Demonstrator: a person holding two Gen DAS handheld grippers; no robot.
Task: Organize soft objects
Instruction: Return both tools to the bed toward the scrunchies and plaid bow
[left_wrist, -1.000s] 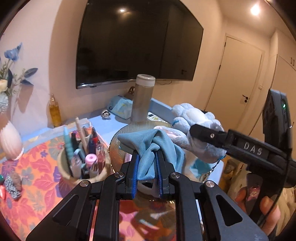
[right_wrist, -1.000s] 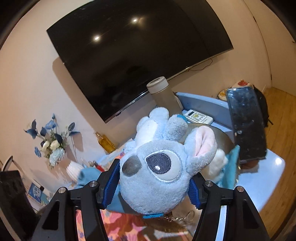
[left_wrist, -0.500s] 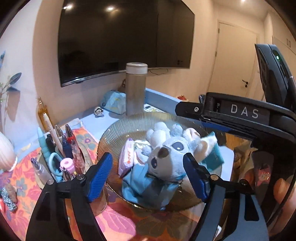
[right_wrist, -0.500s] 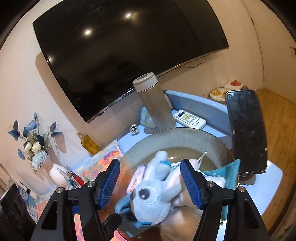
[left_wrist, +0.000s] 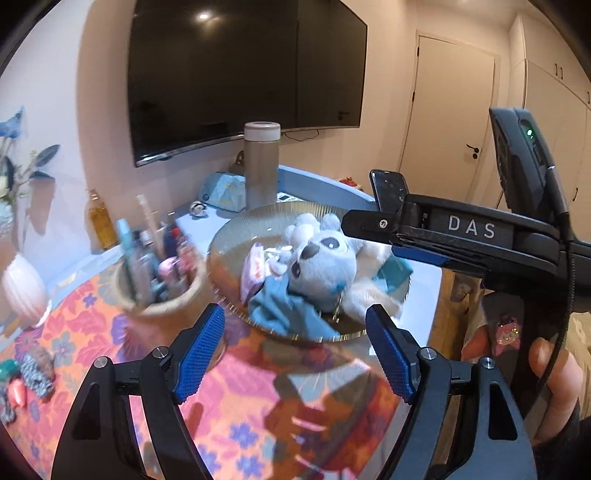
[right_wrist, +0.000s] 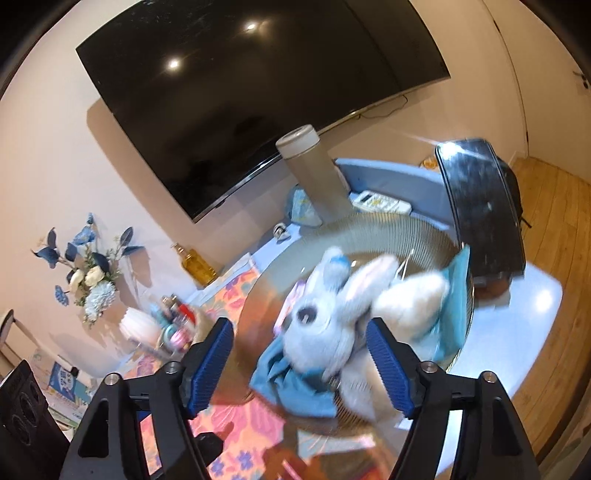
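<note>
Both tools stand spread wide with nothing between their blue pads. The left tool (left_wrist: 295, 350) hovers above the floral-covered bench (left_wrist: 240, 413), its two fingers framing the near rim of the ribbed glass bowl (left_wrist: 229, 236) without touching it. In that bowl lies the blue plush toy (left_wrist: 321, 262), face turned toward 9 o'clock, resting on a teal cloth (left_wrist: 288, 314) that spills over the rim toward 6 o'clock; a small pink-and-white packet (left_wrist: 255, 266) sits against the toy at its 9 o'clock side. A second fold of teal fabric shows past the toy at 3 o'clock. The right tool (right_wrist: 303, 365) is likewise parted and grips nothing; seen from its own camera, the plush toy (right_wrist: 328, 325) lies between and beyond its fingers, blurred, so whether a pad grazes it cannot be told. From the left wrist view the right tool's body, marked DAS, reaches in from 3 o'clock above the bowl's far side, and the person's right hand (left_wrist: 554, 376) wraps its handle at 4 o'clock. Around the bowl: a woven cup of pens and brushes (left_wrist: 159, 273) just beside it at 9 o'clock, a tall beige flask (left_wrist: 261, 162) behind it at 12 o'clock, an amber bottle (left_wrist: 99, 221) near the wall, and a white ribbed vase (left_wrist: 22, 288) at the far left. A dark television (left_wrist: 243, 74) hangs on the wall above.
</note>
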